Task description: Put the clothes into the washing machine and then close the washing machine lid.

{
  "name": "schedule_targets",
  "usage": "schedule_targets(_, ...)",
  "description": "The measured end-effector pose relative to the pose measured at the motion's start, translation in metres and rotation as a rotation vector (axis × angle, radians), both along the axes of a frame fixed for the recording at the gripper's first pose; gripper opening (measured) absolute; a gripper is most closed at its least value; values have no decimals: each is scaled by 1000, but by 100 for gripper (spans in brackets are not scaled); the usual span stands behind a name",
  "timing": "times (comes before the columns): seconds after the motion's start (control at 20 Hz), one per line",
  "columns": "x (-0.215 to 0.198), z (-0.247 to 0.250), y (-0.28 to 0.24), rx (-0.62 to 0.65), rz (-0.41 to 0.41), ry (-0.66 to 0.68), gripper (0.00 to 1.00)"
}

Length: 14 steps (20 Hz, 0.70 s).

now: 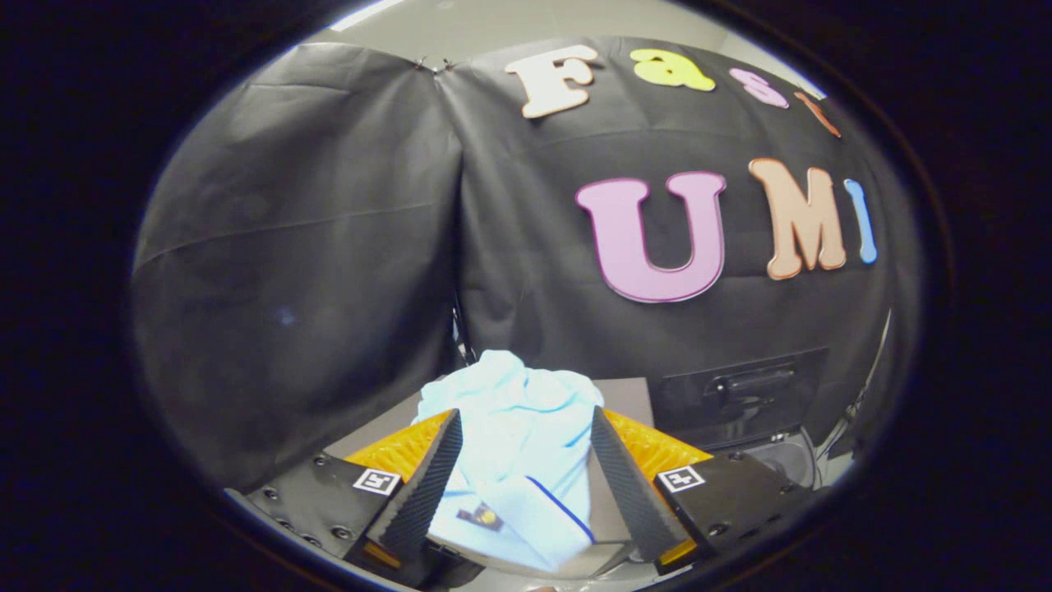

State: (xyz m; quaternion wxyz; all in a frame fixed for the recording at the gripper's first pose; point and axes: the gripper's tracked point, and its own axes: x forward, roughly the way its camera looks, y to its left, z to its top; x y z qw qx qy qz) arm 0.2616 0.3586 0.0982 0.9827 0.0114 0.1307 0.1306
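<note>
the clothes (518, 444) are lying between the gripper (526, 477) fingers (spread wide apart), bunching up beyond them; the washing machine (740, 399) is sitting ahead to the right.

Soft cloth, ribbed pads
Shirt (516, 444): matt pale-blue cloth, creased; tongs (521, 448) open around it, their fingers (427, 485) black, ribbed, matt.

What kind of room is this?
Probably a test booth set up for laundry: black cloth wall, a light blue shirt between the open gripper fingers, and a dark machine beyond.

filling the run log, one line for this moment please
gripper: open | light blue garment: between fingers, on grey surface | not gripped
</note>
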Motion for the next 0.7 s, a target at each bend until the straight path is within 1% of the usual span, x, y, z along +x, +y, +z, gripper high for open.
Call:
schedule_targets(0.1,24,-18,25,5,13,83,98)
schedule_targets(0.15,35,-27,32,-1,-14,121,98)
schedule_targets(0.25,58,-44,41,-48,-44,172,98)
schedule_targets(0.35,76,-68,42,-106,-98,254,98)
schedule_targets(0.4,77,-79,45,-125,-98,294,98)
schedule_targets(0.45,82,-91,55,-117,-65,327,98)
schedule_targets(0.5,81,-110,57,-145,-52,391,98)
schedule_targets(0.55,87,-101,59,-194,-32,323,98)
schedule_targets(0.6,96,-115,56,-232,-19,349,98)
schedule_targets(0.65,99,-116,50,-244,-34,340,98)
schedule_targets(0.7,99,-111,41,-274,-78,337,83)
